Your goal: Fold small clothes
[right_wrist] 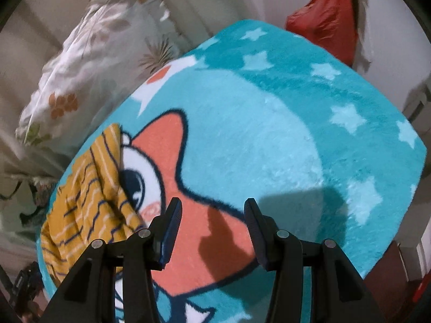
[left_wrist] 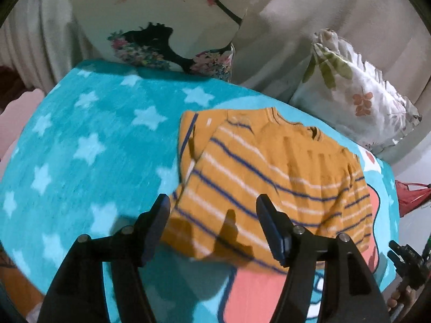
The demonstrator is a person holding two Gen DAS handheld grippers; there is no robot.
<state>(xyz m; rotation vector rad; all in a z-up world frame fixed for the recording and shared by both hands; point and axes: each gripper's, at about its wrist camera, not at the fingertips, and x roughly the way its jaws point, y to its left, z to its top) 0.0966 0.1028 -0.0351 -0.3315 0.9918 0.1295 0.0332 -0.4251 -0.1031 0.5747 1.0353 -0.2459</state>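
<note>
A small mustard sweater [left_wrist: 272, 172] with blue and white stripes lies on the turquoise star blanket [left_wrist: 89, 145], one side folded in over its front. My left gripper [left_wrist: 212, 204] hovers above the sweater's near hem, open, with nothing between its fingers. In the right wrist view the same sweater [right_wrist: 89, 202] lies bunched at the left. My right gripper [right_wrist: 211, 207] stands open over the blanket's [right_wrist: 282, 140] orange cartoon print, apart from the sweater and holding nothing.
A white pillow with a dark figure print [left_wrist: 161, 27] and a leaf-patterned pillow [left_wrist: 355, 94] lean against the beige backrest behind the blanket. A red bag [right_wrist: 326, 18] sits past the blanket's far edge. The other gripper's body [left_wrist: 409, 258] shows at the right.
</note>
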